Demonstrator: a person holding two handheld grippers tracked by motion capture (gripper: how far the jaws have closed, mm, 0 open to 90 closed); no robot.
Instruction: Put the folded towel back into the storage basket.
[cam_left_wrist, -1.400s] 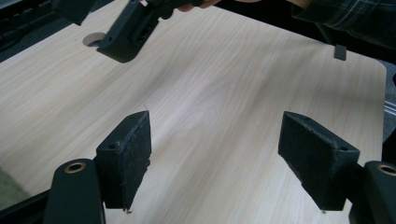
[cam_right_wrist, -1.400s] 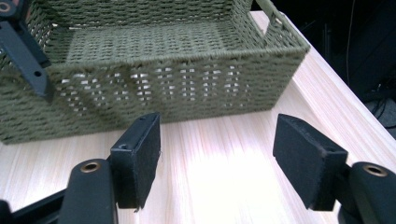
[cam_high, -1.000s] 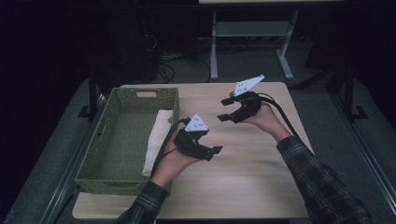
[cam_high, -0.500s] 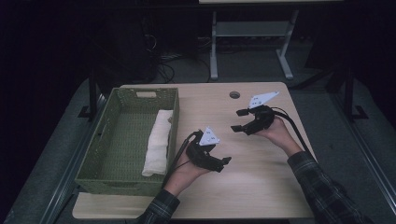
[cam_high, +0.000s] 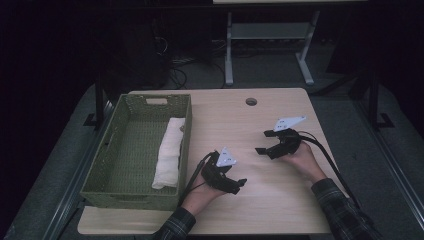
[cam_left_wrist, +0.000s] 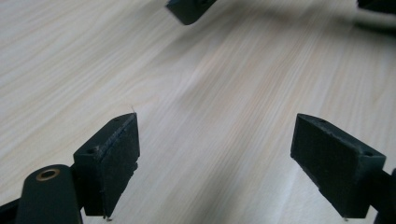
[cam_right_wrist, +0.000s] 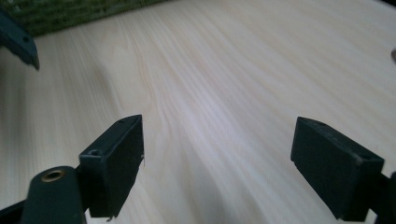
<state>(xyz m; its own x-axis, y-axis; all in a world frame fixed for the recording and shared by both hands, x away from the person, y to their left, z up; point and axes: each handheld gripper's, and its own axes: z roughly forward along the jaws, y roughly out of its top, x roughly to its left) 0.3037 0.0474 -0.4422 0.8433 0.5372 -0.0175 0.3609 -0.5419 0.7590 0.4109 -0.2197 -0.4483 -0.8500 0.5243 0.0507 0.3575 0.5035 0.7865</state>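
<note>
Both your grippers sit low over bare wood with nothing in them; the rolled cloth lies in the basket at left.

At the left of the high view, the green woven rectangular basket (cam_high: 105, 165) stands on the pale wooden table (cam_high: 280, 200), and the white rolled cloth (cam_high: 168, 151) lies inside along its right wall. Just right of the basket, your left black two-jaw gripper (cam_high: 239, 184) rests near the lower middle of the frame, its jaws having just been opening, spread wide with only tabletop between them. Further right, around mid-frame, your right black two-jaw gripper (cam_high: 264, 142) points toward the left one, its jaws likewise just opening, empty and released.
</note>
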